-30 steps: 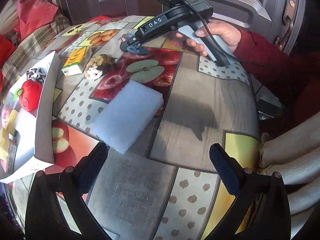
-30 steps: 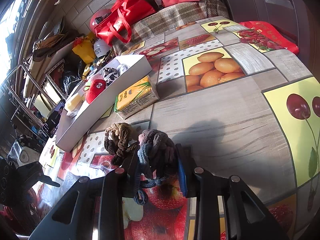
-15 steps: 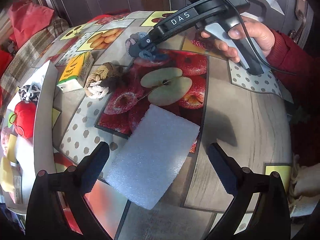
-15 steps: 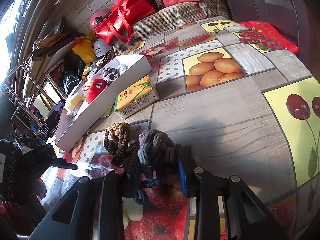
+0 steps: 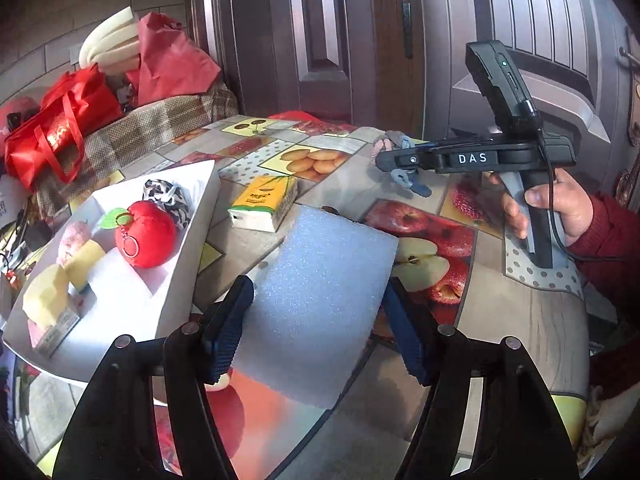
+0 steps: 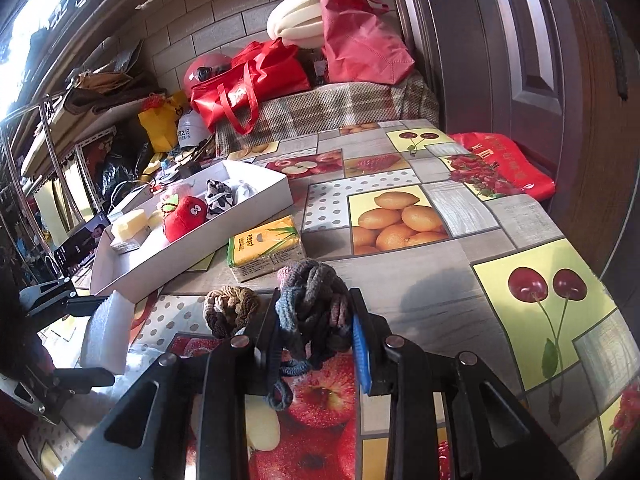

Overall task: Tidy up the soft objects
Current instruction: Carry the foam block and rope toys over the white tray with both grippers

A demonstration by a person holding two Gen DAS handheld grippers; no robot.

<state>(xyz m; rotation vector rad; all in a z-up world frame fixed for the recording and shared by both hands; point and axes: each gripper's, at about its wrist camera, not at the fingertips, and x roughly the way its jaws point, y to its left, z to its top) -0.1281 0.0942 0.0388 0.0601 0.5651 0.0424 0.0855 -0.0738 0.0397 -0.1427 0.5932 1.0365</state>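
Note:
My left gripper [image 5: 318,322] is shut on a white foam block [image 5: 320,300] and holds it tilted above the table; the block also shows in the right wrist view [image 6: 106,334]. My right gripper [image 6: 314,320] is shut on a grey-blue knitted hair tie bundle [image 6: 312,304], lifted off the table; it shows in the left wrist view [image 5: 394,148] too. A brown hair tie [image 6: 232,308] lies on the table just left of it. A white box [image 5: 180,248] to the left holds a red plush apple [image 5: 146,234], a black-and-white scrunchie [image 5: 166,196] and yellow sponges [image 5: 44,300].
A yellow tissue pack [image 5: 264,202] lies between the box and the foam block. The fruit-print tablecloth [image 6: 480,280] covers the table. Red bags [image 6: 248,80] and a checked cushion stand behind the table's far edge. A dark door is at the right.
My left gripper closed around the foam block and lifted it off the table, tilting up toward the box. My right gripper rose with the hair tie bundle.

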